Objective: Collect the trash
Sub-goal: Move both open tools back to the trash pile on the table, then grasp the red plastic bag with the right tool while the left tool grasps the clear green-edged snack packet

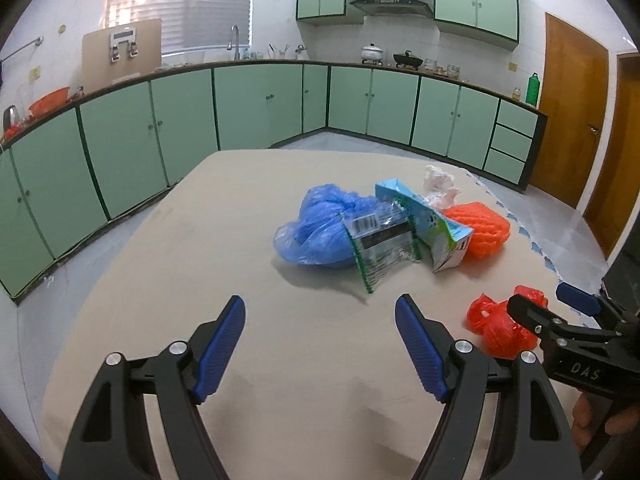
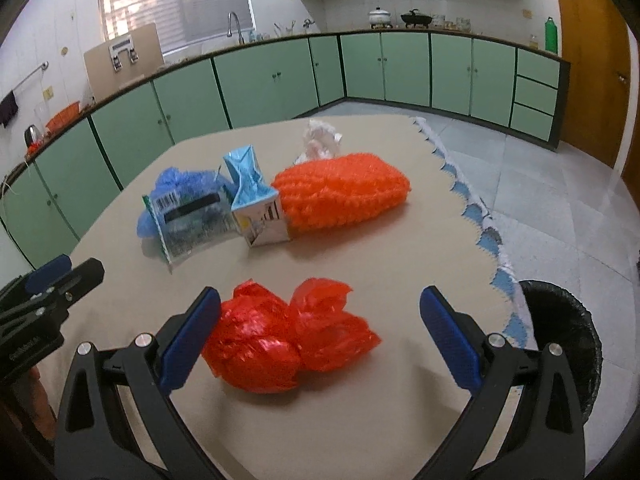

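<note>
A bin (image 2: 568,344) lined with a black bag stands on the floor just beside the right edge of the tabletop (image 2: 360,420); its inside is dark and no contents can be made out. It appears in the right wrist view only.

The trash lies on the tabletop. A crumpled red plastic bag (image 2: 288,344) sits between the fingers of the right gripper (image 2: 320,340), whose jaws are spread wide; whether the left pad touches the bag cannot be told. Farther back lies a cluster: a blue plastic bag (image 1: 316,232), a silver wrapper (image 1: 380,248) with a barcode leaning against it, a light-blue carton (image 1: 424,224) on its side, an orange foam net (image 2: 344,192) touching the carton, and a white crumpled wrapper (image 2: 322,138) behind the net.

The left gripper (image 1: 320,348) hovers over bare tabletop with jaws spread and nothing between them; the silver wrapper lies ahead of it, apart. The left wrist view shows the right gripper over the red bag at the right edge, with fingertips (image 1: 592,420) of a hand below it.

Green cabinets (image 1: 256,108) line the walls, a sink tap (image 1: 235,42) and pots (image 1: 374,54) stand on the counter, and a wooden door (image 1: 572,108) is at right.
</note>
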A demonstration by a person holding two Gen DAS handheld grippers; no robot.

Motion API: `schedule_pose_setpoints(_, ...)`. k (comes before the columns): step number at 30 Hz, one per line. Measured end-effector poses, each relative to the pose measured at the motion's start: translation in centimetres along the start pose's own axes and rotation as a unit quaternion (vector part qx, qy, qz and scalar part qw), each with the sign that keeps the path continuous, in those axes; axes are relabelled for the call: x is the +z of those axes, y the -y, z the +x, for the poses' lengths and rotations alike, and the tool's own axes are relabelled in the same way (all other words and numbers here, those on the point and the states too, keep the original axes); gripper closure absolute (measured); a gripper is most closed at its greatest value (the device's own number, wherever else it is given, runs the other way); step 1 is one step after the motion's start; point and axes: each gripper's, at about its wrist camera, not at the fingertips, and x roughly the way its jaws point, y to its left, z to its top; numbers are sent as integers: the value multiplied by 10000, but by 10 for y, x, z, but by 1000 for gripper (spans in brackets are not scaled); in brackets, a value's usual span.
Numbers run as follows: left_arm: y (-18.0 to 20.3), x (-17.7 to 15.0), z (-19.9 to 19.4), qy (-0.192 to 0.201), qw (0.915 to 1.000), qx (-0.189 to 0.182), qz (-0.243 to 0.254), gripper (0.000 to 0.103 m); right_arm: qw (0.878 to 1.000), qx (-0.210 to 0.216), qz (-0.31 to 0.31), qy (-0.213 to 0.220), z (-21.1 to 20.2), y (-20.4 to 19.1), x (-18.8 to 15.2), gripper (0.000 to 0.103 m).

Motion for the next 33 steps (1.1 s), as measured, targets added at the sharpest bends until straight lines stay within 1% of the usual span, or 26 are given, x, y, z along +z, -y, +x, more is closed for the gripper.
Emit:
schedule_pose_setpoints(5, -4, -2, 5, -59, 10000, 6, -4, 27, 9999, 5, -25, -137, 8, -2, -1, 6)
schedule_pose_setpoints(6, -4, -2, 6, -62, 10000, 9, -8, 27, 9997, 22, -54, -242, 12, -3, -3, 8)
schedule_pose_setpoints(7, -5, -2, 6, -67, 10000, 10, -13, 27, 9995, 90, -49, -298, 14, -4, -5, 16)
schedule_pose_setpoints(9, -6, -2, 8, -89, 10000, 9, -32, 27, 9987, 336, 36, -383, 17, -4, -9, 22)
schedule_pose_setpoints(12, -7, -3, 11, -125, 9999, 19, -39, 27, 9981, 499, 53, -363, 17, -7, -8, 34)
schedule_pose_setpoints(13, -6, -3, 12, -125, 9999, 21, -37, 27, 9979, 530, 28, -360, 16, -8, -7, 40)
schedule_pose_setpoints(16, -5, -2, 13, -124, 9999, 8, -22, 27, 9972, 660, 40, -355, 14, -8, -5, 52)
schedule_pose_setpoints(20, 0, 0, 15, -127, 9999, -34, -1, 27, 9969, 706, 102, -335, 7, -3, 2, 52)
schedule_pose_setpoints(21, 2, 0, 16, -127, 9999, -42, 5, 27, 9968, 709, 106, -341, 6, -2, 3, 49)
schedule_pose_setpoints(22, 4, 0, 16, -127, 9999, -59, 18, 27, 9971, 678, 115, -337, 5, -1, 4, 41)
schedule_pose_setpoints(23, 5, 0, 16, -128, 9999, -67, 24, 27, 9972, 652, 141, -332, 2, 1, 5, 37)
schedule_pose_setpoints(27, 11, 0, 17, -132, 9999, -94, 56, 27, 9965, 707, 264, -354, -4, 10, 6, 29)
schedule_pose_setpoints(31, 14, 0, 17, -142, 9998, -105, 77, 27, 9949, 802, 452, -404, -11, 21, 3, 30)
schedule_pose_setpoints(32, 15, -1, 17, -141, 9998, -104, 81, 27, 9949, 801, 478, -395, -12, 23, 4, 32)
schedule_pose_setpoints(33, 15, 0, 17, -143, 9998, -107, 83, 27, 9947, 807, 504, -378, -13, 25, 4, 37)
